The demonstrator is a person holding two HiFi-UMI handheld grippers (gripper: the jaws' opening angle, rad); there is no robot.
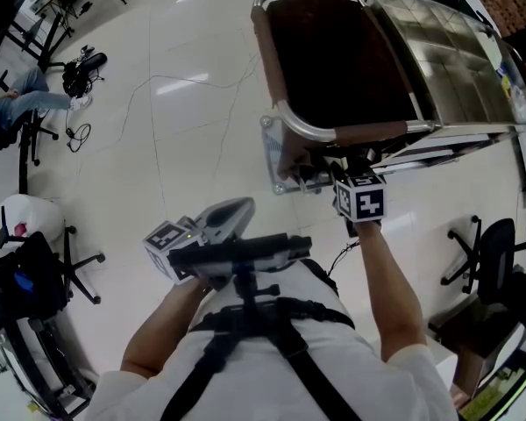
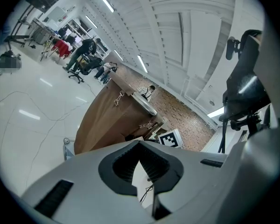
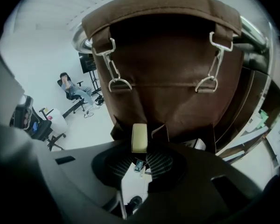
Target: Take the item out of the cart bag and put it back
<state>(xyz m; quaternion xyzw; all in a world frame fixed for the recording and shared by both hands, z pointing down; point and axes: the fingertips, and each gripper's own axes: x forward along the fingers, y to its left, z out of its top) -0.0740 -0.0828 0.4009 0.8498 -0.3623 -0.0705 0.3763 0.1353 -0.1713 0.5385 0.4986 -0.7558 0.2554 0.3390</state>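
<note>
Firstly, head view. Looked steeply down on the cart bag (image 1: pixel 267 55): brown, mouth open, dark inside, hung in a chrome cart frame (image 1: pixel 309 132) standing on the pale floor (image 1: pixel 158 103). Found the right tool (image 1: pixel 333 172) at the near end of the bag, outside it and just below the rim, with its marker cube (image 1: pixel 361 198) facing up. Could not make out the item from here. Found the left tool (image 1: pixel 244 207) lower left, close to the body and well apart from the bag. Noted an office chair (image 1: pixel 486 248) to the right of the cart.

Next, left gripper view. Recorded the left tool (image 2: pixel 140 146) closed, pad tips meeting, nothing between them; only floor visible through the gap behind the tips. Saw the cart bag (image 2: pixel 112 118) ahead, side-on, and the right tool's marker cube (image 2: pixel 170 139) just beside its near end.

Lastly, right gripper view. Recorded the right tool (image 3: pixel 139 148) clamped on the item (image 3: pixel 139 138), a small pale cream piece seen edge-on, upright, pinched at the jaw tips. Placed the item outside the bag, directly in front of the brown end wall (image 3: pixel 163 92) and below the rim. Could not tell whether it touched the fabric. Noted two metal clips (image 3: pixel 119 83) hanging from straps on that wall, one to each side, above the item.
</note>
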